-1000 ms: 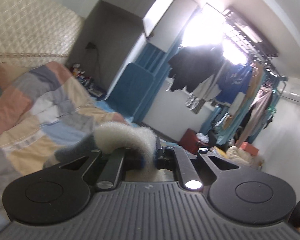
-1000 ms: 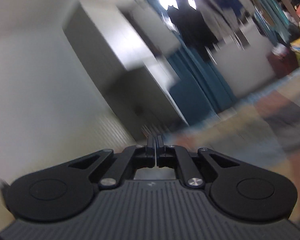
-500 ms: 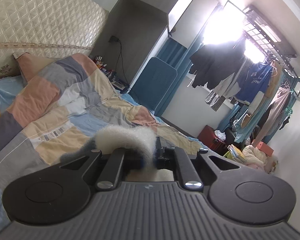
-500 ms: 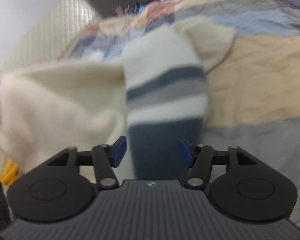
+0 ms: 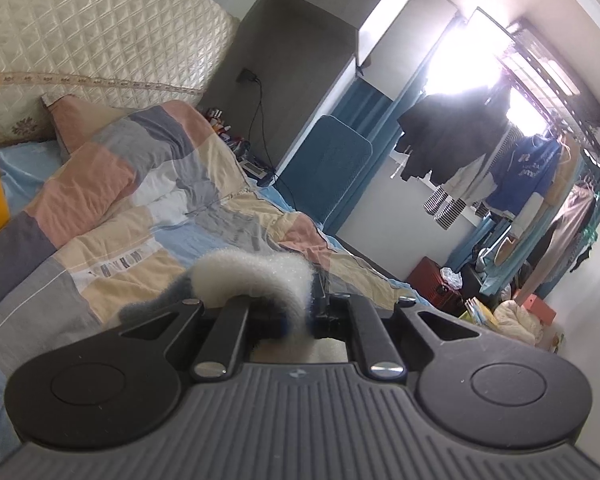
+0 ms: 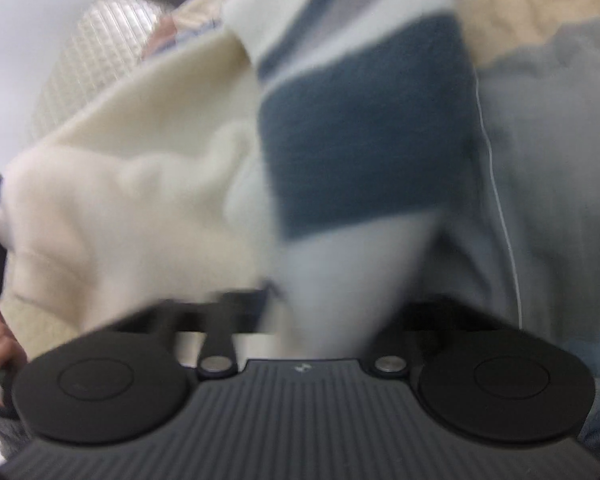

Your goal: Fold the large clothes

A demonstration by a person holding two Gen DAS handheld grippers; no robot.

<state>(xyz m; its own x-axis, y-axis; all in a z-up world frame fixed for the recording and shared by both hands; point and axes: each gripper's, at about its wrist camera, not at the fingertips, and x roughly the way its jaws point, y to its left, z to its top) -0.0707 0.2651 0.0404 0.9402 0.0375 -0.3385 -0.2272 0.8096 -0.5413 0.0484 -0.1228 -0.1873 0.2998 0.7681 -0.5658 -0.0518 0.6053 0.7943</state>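
My left gripper (image 5: pixel 314 312) is clamped on fleece garment (image 5: pixel 255 276); my right gripper (image 6: pixel 320 320) jaws are closing around its striped sleeve (image 6: pixel 364 128).

Left hand-held gripper (image 5: pixel 314 312) pinches fleece garment (image 5: pixel 255 276); patchwork quilt (image 5: pixel 139 208) beyond.

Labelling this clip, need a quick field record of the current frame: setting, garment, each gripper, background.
setting: bed with patchwork quilt, quilted headboard
garment: fleece top, cream body, striped sleeve in navy, grey and white
left gripper: jaws shut on a fold of the fleece top
right gripper: jaws closing, striped sleeve between them, tips hidden by cloth and blur
background: hanging clothes by a bright window, blue curtain
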